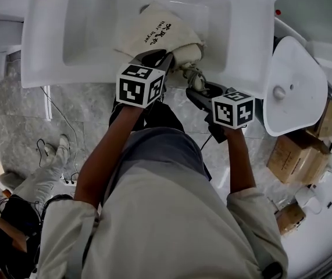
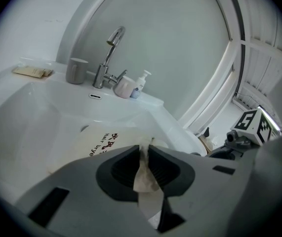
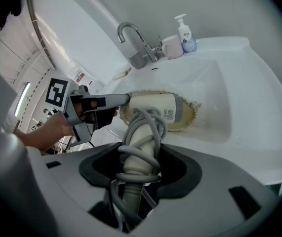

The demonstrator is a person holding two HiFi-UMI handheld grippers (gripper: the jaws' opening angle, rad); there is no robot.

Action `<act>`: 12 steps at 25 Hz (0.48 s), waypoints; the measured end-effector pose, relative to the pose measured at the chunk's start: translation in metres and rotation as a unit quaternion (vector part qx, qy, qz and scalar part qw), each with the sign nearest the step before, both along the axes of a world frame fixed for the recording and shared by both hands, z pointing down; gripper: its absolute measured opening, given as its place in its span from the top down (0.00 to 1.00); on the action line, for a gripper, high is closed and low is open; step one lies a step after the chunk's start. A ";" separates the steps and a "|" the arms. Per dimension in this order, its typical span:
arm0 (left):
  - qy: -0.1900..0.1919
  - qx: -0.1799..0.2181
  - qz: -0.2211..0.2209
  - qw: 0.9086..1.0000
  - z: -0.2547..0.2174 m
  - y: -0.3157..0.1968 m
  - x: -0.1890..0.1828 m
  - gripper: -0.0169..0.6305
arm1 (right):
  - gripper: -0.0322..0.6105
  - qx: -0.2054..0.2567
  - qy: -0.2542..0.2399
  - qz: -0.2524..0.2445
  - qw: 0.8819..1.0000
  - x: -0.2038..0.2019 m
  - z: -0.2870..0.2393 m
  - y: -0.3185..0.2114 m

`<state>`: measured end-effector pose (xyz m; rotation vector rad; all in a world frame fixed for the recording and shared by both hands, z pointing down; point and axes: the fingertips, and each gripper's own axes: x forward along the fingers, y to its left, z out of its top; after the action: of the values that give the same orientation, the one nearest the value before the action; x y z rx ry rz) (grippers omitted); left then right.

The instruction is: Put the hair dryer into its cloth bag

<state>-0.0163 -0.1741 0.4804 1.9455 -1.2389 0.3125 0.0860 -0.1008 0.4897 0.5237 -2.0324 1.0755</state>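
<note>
Hair dryer (image 3: 155, 110) points barrel-first into cloth bag (image 1: 154, 31), handle clamped by right gripper (image 3: 140, 158); left gripper (image 2: 143, 169) pinches bag rim.

The bag (image 1: 154, 34) lies in the sink (image 1: 90, 28), the dryer (image 3: 156, 107) head-first in its mouth. Behind, a cup (image 2: 76, 70) stands left of the tap (image 2: 108, 58), a mug (image 2: 123, 87) and bottle (image 2: 140, 83) right.

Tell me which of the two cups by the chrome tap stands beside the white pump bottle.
The pale pink cup, right of the chrome tap; the grey cup stands alone on the tap's other side.
</note>
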 end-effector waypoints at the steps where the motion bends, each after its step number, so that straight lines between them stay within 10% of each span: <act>1: 0.001 0.001 -0.002 1.000 0.000 0.000 -0.002 0.88 | 0.59 -0.001 0.002 -0.004 1.000 -0.003 0.001 0.000; 12: 0.007 0.001 -0.007 1.000 -0.001 0.000 -0.009 0.88 | 0.59 -0.012 0.028 -0.053 0.998 -0.014 0.008 -0.015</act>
<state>-0.0257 -0.1744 0.4790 1.9361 -1.2429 0.2903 0.0716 -0.1162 0.4982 0.4241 -1.9742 1.0093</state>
